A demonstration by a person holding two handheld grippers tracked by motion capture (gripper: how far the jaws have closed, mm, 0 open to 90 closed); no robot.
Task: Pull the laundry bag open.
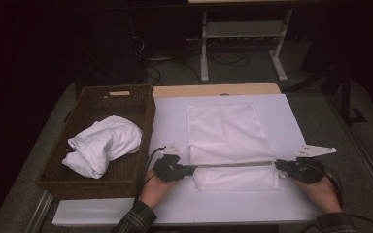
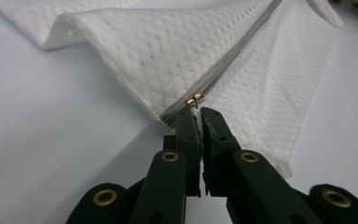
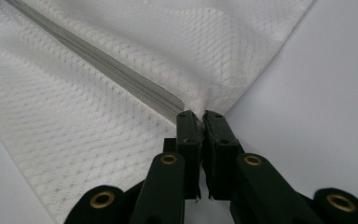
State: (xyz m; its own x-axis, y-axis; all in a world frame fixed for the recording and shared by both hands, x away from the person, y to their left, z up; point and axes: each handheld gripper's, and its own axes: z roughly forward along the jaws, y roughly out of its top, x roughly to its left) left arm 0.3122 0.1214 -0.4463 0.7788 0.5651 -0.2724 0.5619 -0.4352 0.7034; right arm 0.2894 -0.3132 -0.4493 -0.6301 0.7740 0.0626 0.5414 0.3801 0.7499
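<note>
Left tongs [image 2: 199, 111]: clenched on the zip pull [image 2: 195, 100] at the bag's left end.
Right tongs [image 3: 201, 114]: clenched on the bag's right corner.
Bag [image 1: 226, 131]: mid-desk [image 1: 175, 204], zip [image 1: 233, 164] running left-right between the tongs.
Basket [image 1: 143, 121]: left, holding cloth [image 1: 102, 144].

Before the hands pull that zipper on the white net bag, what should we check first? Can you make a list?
1. Left gripper shut at the zipper end, by the small metal slider: ok.
2. Right gripper shut on the bag's other end: ok.
3. Zipper stretched straight between both grippers: ok.
4. Mesh bag lying on the table, nothing on top of it: ok.
5. Whether the left jaws hold the pull tab itself: cannot tell.
6. White cloth waiting in the basket: ok.
</note>
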